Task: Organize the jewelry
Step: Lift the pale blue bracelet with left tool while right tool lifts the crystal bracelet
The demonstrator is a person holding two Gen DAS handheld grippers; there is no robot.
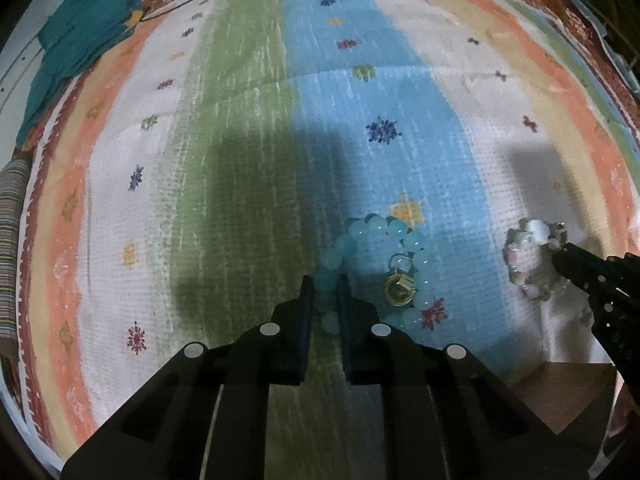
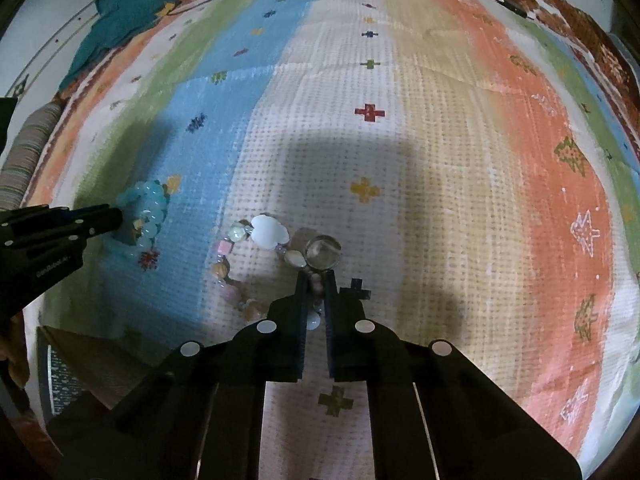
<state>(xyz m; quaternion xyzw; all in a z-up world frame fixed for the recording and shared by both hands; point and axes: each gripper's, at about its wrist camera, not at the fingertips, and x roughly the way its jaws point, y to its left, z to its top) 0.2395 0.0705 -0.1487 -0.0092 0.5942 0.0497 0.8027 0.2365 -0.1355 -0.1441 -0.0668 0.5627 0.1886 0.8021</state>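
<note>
A pale blue bead bracelet (image 1: 400,236) with a gold charm (image 1: 399,291) lies on the striped cloth. My left gripper (image 1: 325,286) is shut on the near left part of its bead ring. It also shows in the right wrist view (image 2: 148,204) at the left, with the left gripper (image 2: 116,218) on it. A mixed bracelet (image 2: 272,232) of white shell, pink and clear beads lies in front of my right gripper (image 2: 316,278), which is shut on its right side just below a clear round bead (image 2: 323,254). In the left wrist view the mixed bracelet (image 1: 528,240) and right gripper (image 1: 560,256) are at the right.
The multicoloured striped cloth (image 1: 256,128) covers the surface. A teal cloth (image 1: 84,28) lies at the far left. A brown cardboard box (image 1: 568,396) sits near the front edge, also in the right wrist view (image 2: 100,356).
</note>
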